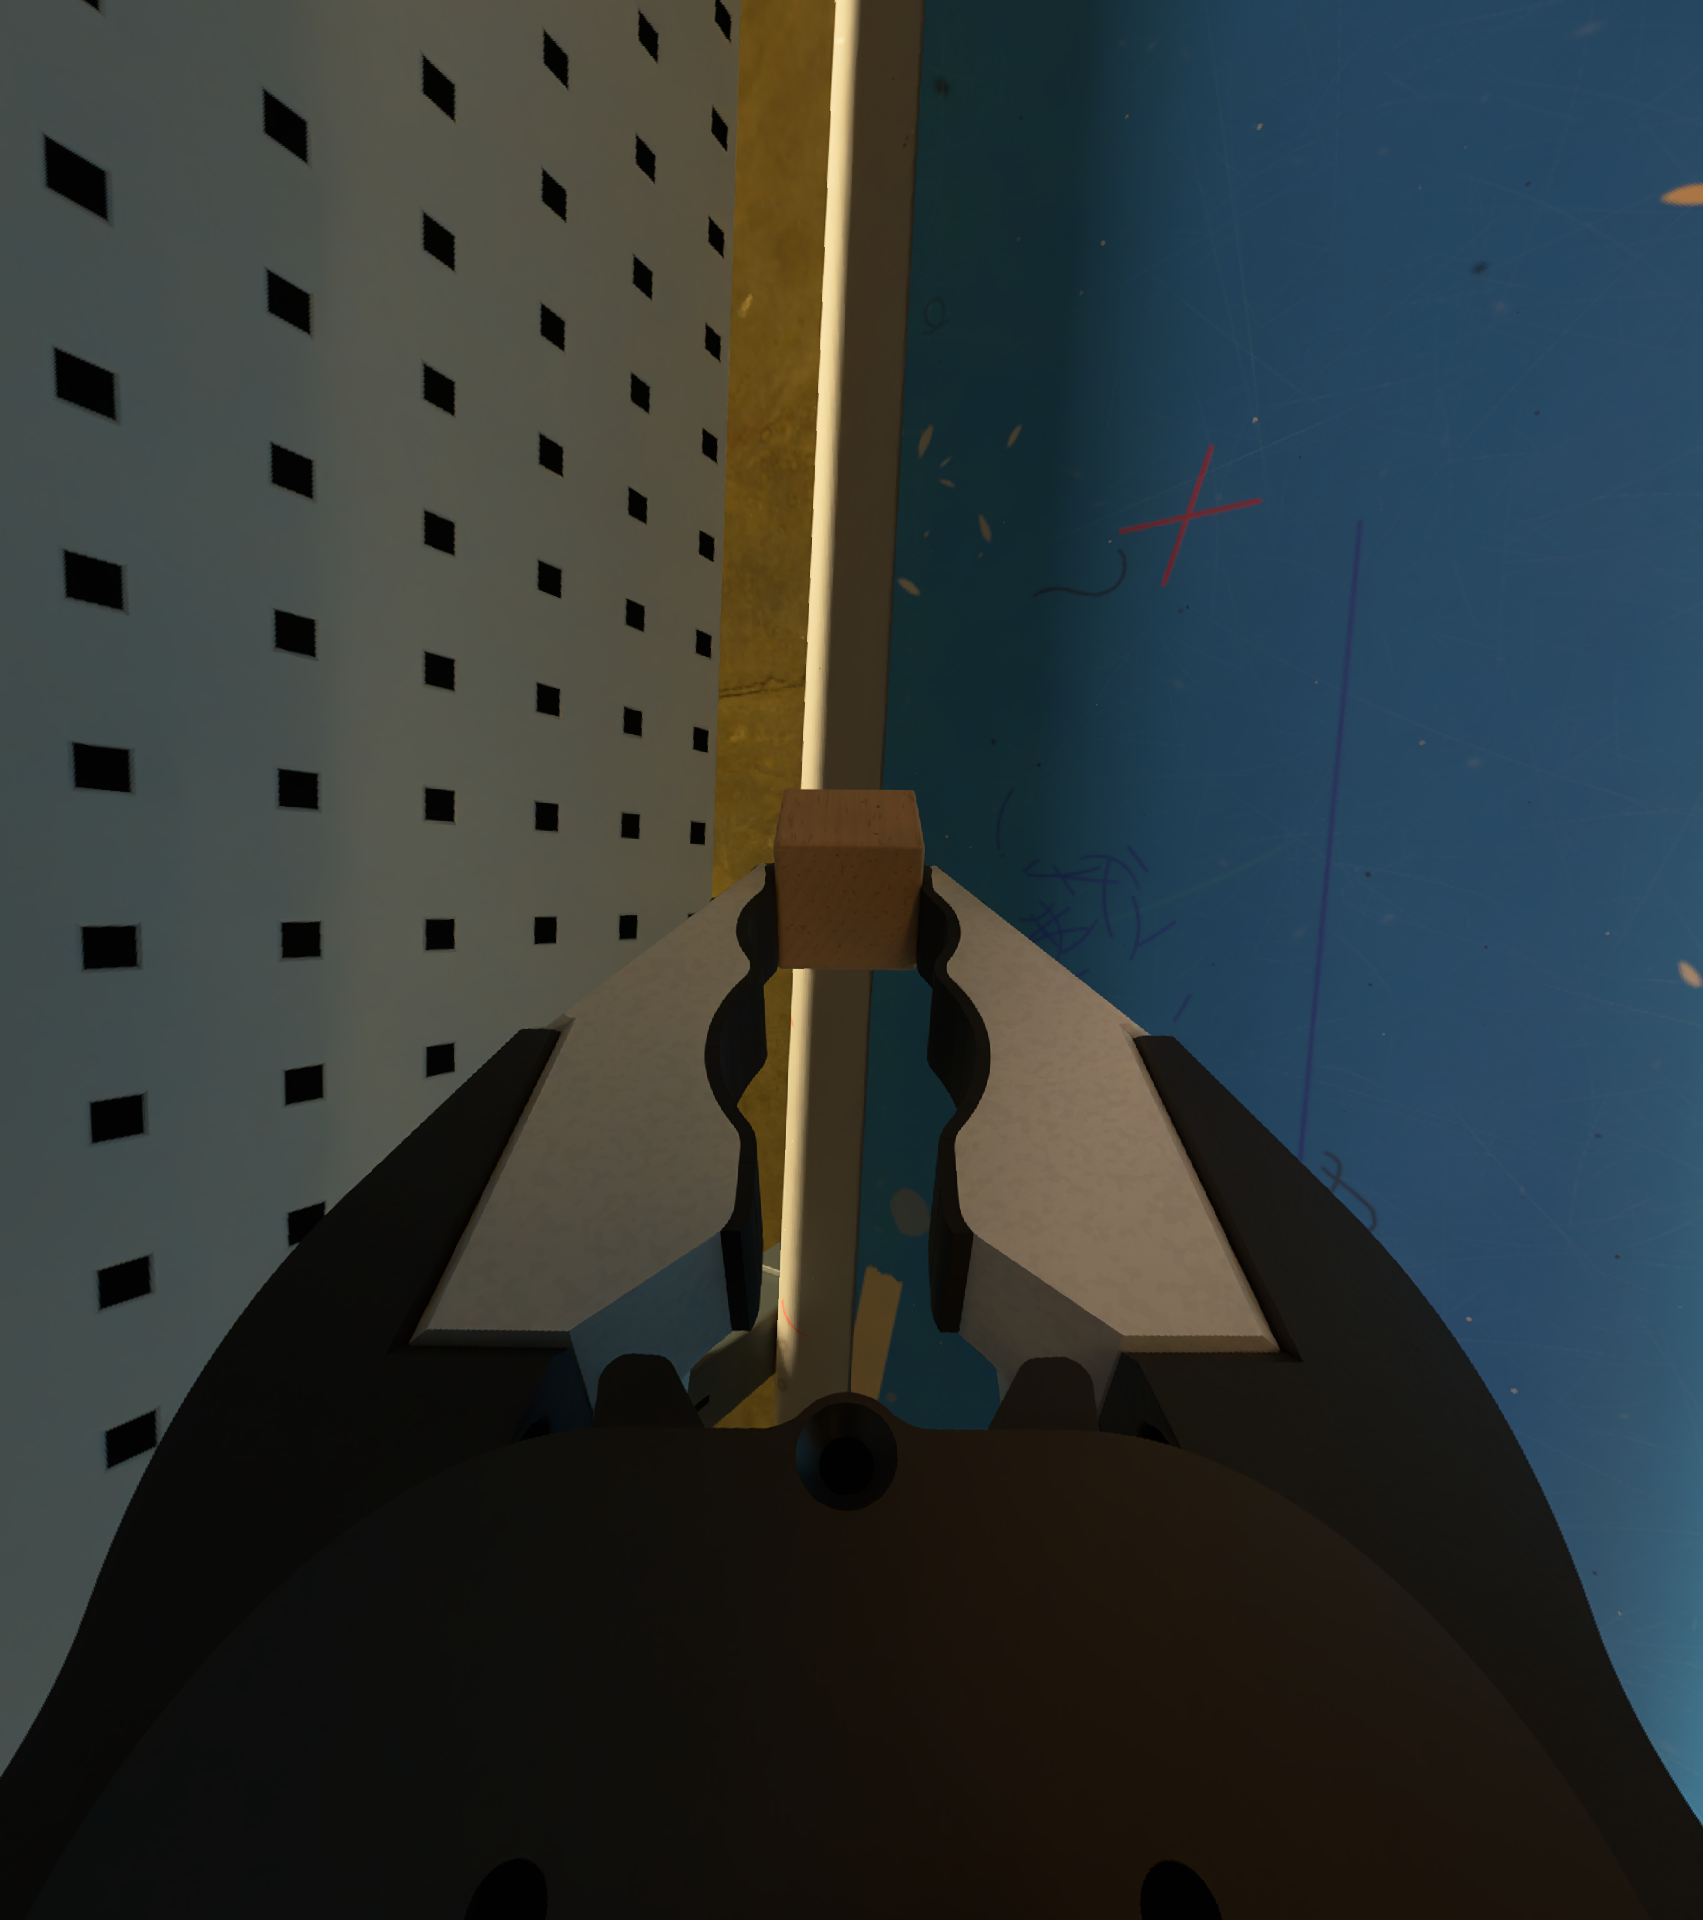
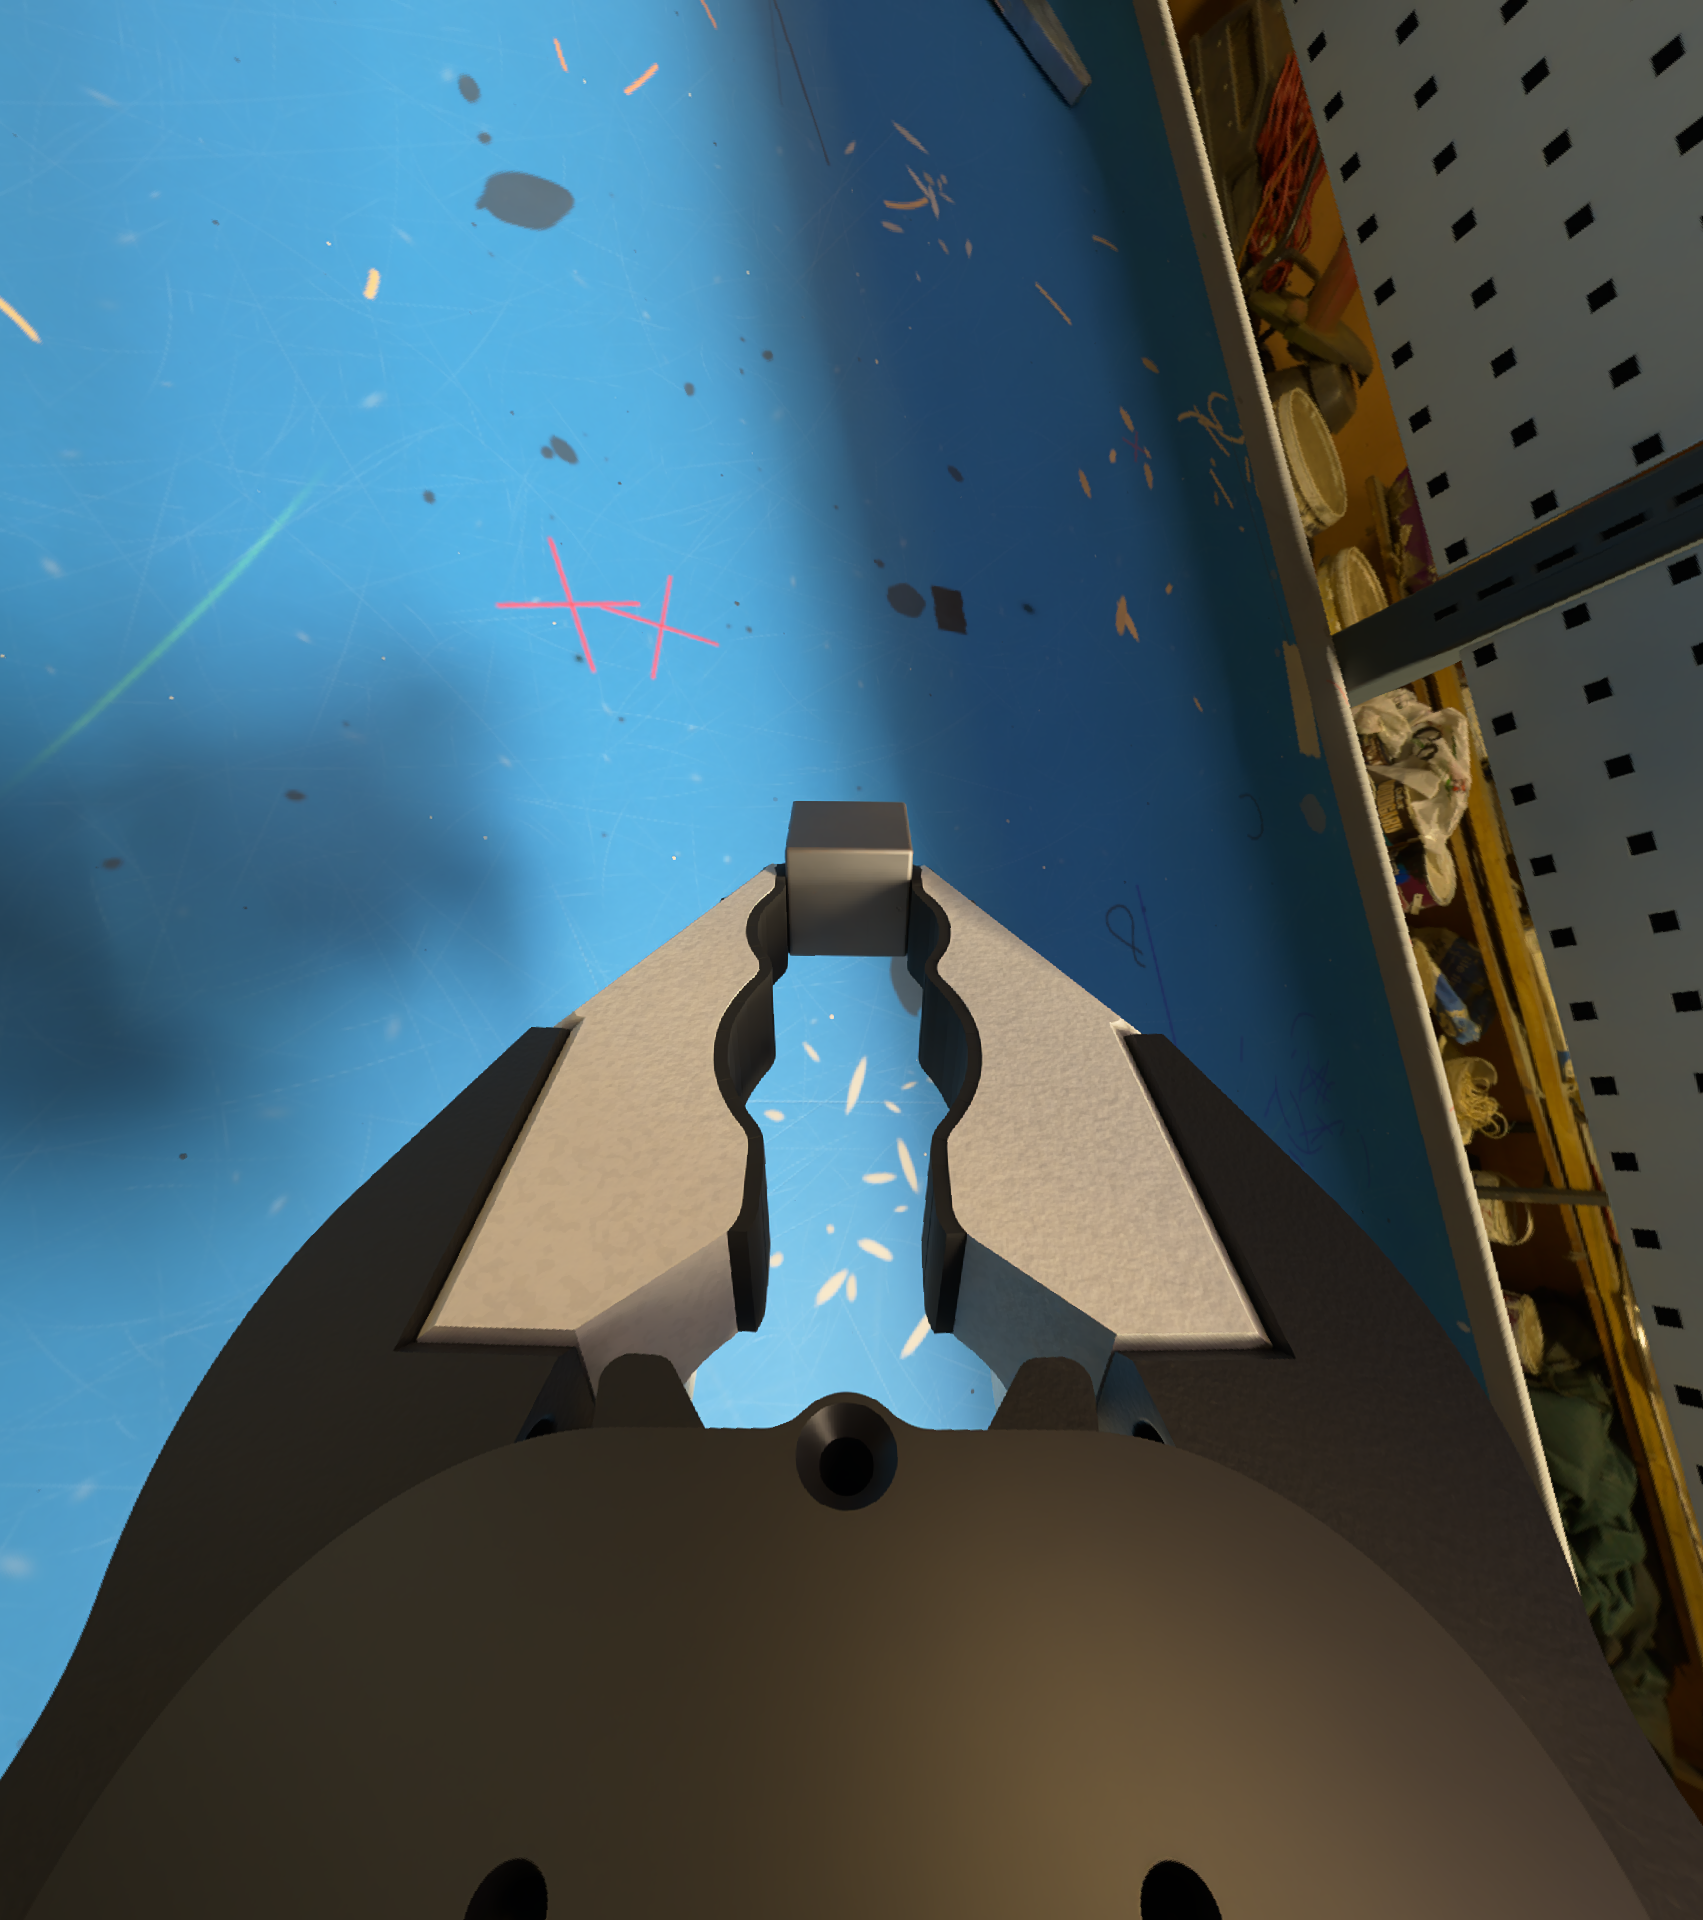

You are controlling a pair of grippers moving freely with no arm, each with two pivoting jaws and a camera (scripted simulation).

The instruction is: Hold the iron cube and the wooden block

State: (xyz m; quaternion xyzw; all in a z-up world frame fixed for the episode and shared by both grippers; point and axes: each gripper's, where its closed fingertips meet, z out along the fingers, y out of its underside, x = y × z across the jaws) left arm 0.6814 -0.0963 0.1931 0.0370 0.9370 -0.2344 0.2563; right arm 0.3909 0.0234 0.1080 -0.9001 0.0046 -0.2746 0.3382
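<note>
In the left wrist view my left gripper (image 1: 847, 914) is shut on the wooden block (image 1: 847, 883), a small light-brown cube pinched between the fingertips and held above the blue tabletop (image 1: 1398, 727). In the right wrist view my right gripper (image 2: 847, 909) is shut on the iron cube (image 2: 847, 883), a small grey metal cube gripped at the fingertips above the blue tabletop (image 2: 307, 520). Neither gripper shows in the other's view.
A pale table edge (image 1: 847, 416) runs up the left wrist view, with a white pegboard wall (image 1: 307, 520) to its left. In the right wrist view the table edge (image 2: 1273, 520), a cluttered shelf gap (image 2: 1449, 987) and a pegboard (image 2: 1657, 935) lie at the right.
</note>
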